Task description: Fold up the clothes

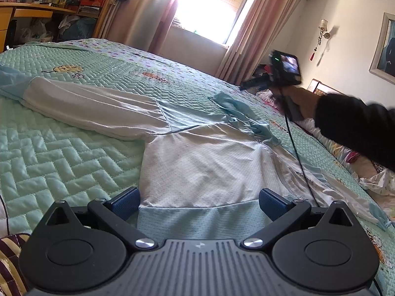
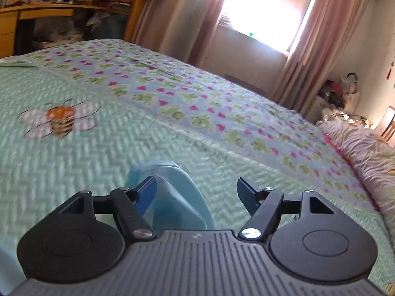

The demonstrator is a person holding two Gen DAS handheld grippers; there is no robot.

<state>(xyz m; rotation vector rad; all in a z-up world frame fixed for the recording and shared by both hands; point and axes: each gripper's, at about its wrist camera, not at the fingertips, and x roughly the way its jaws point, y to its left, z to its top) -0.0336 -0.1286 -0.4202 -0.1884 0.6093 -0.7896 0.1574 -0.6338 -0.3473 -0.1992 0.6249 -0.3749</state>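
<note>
My left gripper [image 1: 198,203] gapes wide over the white-and-blue jacket's [image 1: 197,162] hem on the quilt [image 1: 61,157]; my right gripper [image 2: 196,191] spreads wide too, holding nothing, beyond the collar.

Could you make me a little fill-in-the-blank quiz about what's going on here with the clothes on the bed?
1. The white and light blue jacket lies spread on a quilted ____.
2. The left gripper hovers over the jacket's blue hem with its jaws ____.
3. The right gripper has its jaws ____, a bit of blue fabric loose between them.
4. The bedspread bears an embroidered ____.

Missing words: bedspread; open; open; bee
</note>
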